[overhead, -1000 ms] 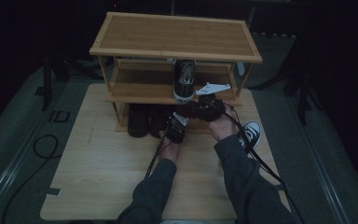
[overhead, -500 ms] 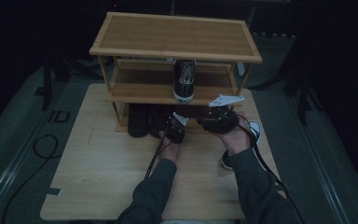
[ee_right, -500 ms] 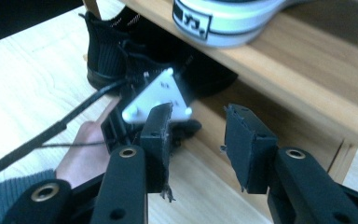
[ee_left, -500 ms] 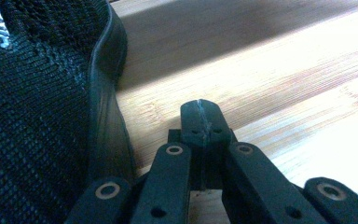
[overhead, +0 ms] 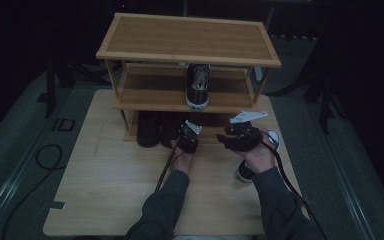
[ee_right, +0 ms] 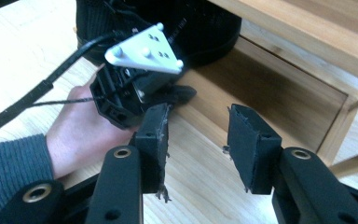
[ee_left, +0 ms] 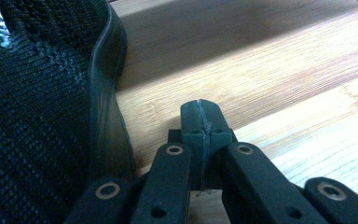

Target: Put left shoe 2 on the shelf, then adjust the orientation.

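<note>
Two grippers down low at the front of the shoe rack (overhead: 190, 35), both at its bottom level. Looks like shoe-tidying duty.

Left gripper (ee_left: 200, 112) pinched completely shut, pads pressed flat together, nothing between them. Parked right beside the black knit shoe (ee_left: 37, 116) on the rack's bottom board, nearly brushing the sole edge but not gripping it. Probably closed like that for nudging the shoe sideways or further in instead of lifting it, which makes sense with so little headroom under the middle shelf.

Right gripper (ee_right: 198, 135) spread wide, empty, aimed at the open stretch of bottom board to the right of the knit shoe. Guessing it's held open in readiness for whatever gets grabbed next, maybe the sneaker (overhead: 272, 137) lying on the table (overhead: 105, 190) off the rack's front right corner, half hidden under that hand.

As for the knit shoe: all black, chunky mesh weave up top, smooth rubbery band round the sole, a bit of silvery print near the upper. Soft upper, so likely to squish under a pinch.

Also one more sneaker (overhead: 198, 85) on the rack's middle shelf, toe pointing out.
</note>
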A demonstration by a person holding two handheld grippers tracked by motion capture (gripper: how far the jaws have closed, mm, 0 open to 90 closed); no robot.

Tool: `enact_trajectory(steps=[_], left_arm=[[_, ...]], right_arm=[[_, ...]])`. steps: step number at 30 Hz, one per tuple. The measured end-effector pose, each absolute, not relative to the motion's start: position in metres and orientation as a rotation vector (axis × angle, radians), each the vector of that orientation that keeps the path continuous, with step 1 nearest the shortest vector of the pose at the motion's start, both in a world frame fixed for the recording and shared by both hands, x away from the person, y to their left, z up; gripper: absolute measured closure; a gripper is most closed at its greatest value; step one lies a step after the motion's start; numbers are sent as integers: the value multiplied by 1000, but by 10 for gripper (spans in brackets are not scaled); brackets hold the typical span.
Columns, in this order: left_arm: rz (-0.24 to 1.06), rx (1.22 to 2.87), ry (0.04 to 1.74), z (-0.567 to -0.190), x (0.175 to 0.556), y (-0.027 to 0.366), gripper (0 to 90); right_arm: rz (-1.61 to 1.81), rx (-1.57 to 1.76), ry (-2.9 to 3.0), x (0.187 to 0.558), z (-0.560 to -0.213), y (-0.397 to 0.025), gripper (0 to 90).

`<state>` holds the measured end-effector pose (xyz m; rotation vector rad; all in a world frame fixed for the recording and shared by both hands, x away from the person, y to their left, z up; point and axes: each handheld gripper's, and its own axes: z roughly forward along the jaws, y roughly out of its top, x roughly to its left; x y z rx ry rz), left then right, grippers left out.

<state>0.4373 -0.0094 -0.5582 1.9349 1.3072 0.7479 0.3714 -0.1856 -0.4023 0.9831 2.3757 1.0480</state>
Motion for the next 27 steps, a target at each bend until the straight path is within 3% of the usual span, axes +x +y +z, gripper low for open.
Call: enact_trajectory(steps=[13, 27], left_arm=[[754, 1937, 1306, -558, 437, -10, 900], [749, 1939, 1305, -558, 437, -9, 900]], right_arm=[[992, 1038, 2354, 367, -409, -207, 603], [877, 1104, 2358, 354, -431, -239, 867]])
